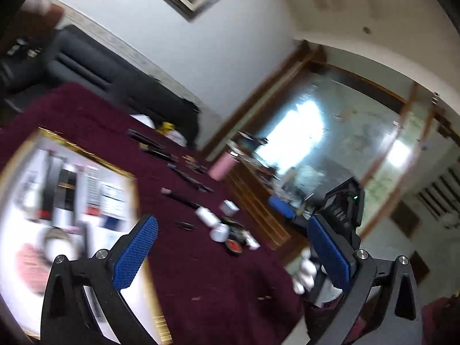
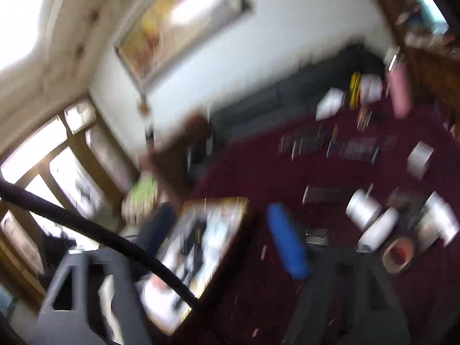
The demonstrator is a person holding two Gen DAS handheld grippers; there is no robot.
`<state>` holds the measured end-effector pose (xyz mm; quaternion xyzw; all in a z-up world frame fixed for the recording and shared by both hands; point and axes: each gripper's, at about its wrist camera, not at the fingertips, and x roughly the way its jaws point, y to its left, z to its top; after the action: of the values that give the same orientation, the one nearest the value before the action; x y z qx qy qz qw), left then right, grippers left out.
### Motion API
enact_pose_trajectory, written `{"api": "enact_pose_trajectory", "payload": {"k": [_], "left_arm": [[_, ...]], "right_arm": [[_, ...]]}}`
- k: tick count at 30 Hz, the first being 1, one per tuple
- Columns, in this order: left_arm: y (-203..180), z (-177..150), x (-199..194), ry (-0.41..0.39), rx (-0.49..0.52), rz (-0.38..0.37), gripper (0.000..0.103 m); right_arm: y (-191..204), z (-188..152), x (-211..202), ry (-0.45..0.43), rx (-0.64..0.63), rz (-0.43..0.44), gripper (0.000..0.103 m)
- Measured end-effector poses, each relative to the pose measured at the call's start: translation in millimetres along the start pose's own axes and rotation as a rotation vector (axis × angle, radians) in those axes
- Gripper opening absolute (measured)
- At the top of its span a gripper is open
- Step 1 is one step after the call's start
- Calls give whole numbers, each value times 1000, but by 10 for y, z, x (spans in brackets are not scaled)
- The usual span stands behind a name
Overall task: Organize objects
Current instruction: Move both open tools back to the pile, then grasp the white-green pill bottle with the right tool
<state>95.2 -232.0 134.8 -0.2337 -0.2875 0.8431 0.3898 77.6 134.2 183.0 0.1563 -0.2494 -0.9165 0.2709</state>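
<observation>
Over the maroon bedspread (image 1: 95, 120) both grippers hang with bare cloth beneath them, the widest free stretch lying in front of the left gripper (image 1: 233, 253) toward the near edge of the bed. Its blue-padded jaws stand spread wide with nothing between them. The right gripper (image 2: 230, 244) is heavily blurred: one blue pad shows and the other finger sits far to the side, so its jaws look wide apart too, and nothing is seen between them.

A gold-rimmed tray (image 1: 86, 149) lies on the spread just left of the left gripper (its rim passes behind the left finger), holding dark and white boxes and bottles too smeared to name. Further on, a row of flat dark palettes (image 1: 161, 149) runs across the cloth toward a pink bottle (image 1: 221, 166). Nearer the bed's right edge sits a cluster of white jars (image 1: 212, 218) with a small red-centred round tin (image 1: 234, 245) beside them. A black cable (image 2: 95, 230) crosses the right wrist view.
</observation>
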Motion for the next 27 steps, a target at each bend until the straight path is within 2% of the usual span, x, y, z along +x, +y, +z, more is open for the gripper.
{"api": "enact_pose_trajectory", "payload": {"k": [1, 2, 3, 4, 6, 8, 12, 15, 17, 19, 21, 24, 27], "left_arm": [[-45, -34, 148, 39, 1, -17, 102], [-85, -89, 330, 86, -2, -21, 102], [-102, -135, 447, 117, -2, -15, 102], [-122, -191, 584, 159, 2, 2, 102], [-154, -328, 872, 255, 15, 49, 102], [-172, -474, 1113, 329, 28, 77, 102], [-213, -739, 1459, 430, 102, 182, 101], [-165, -856, 1616, 475, 175, 299, 101], [-84, -908, 1665, 503, 149, 319, 101], [34, -944, 1732, 525, 109, 344, 101], [150, -963, 1773, 545, 65, 358, 101], [194, -971, 1780, 543, 49, 346, 101], [231, -957, 1764, 529, 13, 327, 101]], "right_arm": [[-90, 46, -89, -41, 39, 46, 92], [-206, 83, -116, -32, 92, 91, 98], [-343, 105, -97, 8, 160, 138, 103], [-538, 103, -25, 74, 254, 187, 103], [-821, 53, 91, 171, 357, 197, 103], [-1061, -20, 248, 267, 378, 77, 103], [-1431, -134, 494, 374, 390, -71, 101], [-1505, -101, 803, 477, 252, -205, 93], [-1512, -87, 979, 538, 159, -261, 79], [-1524, -86, 1196, 607, 43, -347, 55], [-1530, -134, 1391, 666, -37, -410, 44], [-1571, -189, 1660, 712, -141, -523, 44], [-1786, -271, 1725, 742, -136, -572, 43]]}}
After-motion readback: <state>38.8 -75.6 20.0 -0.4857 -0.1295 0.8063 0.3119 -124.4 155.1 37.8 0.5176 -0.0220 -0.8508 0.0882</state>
